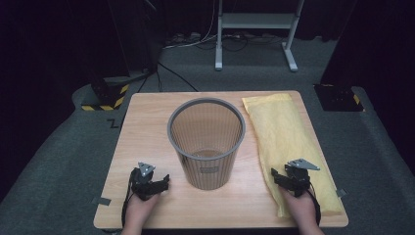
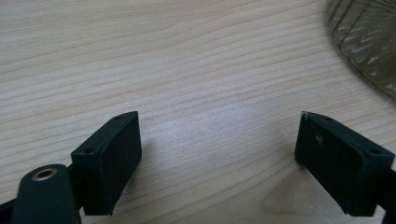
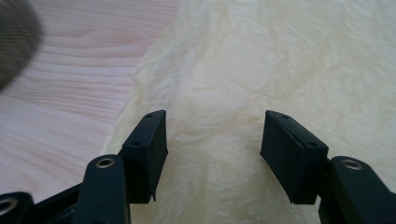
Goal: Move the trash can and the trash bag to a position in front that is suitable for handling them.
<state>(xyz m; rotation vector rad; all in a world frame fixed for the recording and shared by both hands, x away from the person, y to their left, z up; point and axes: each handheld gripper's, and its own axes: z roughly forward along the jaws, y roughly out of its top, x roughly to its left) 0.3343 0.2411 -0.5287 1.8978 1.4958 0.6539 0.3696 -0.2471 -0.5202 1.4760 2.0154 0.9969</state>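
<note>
Lying under spread right tongs: yellow bag; left tongs spread beside basket.

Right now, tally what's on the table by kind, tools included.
Grey mesh wastebasket: 1
Yellow bag, lying flat: 1
Handheld tools: 2, left tool and right tool, both open
Total: 4

Grey ribbed mesh wastebasket, crinkled yellow bag, pale wood-grain table, black hand-held grippers.
</note>
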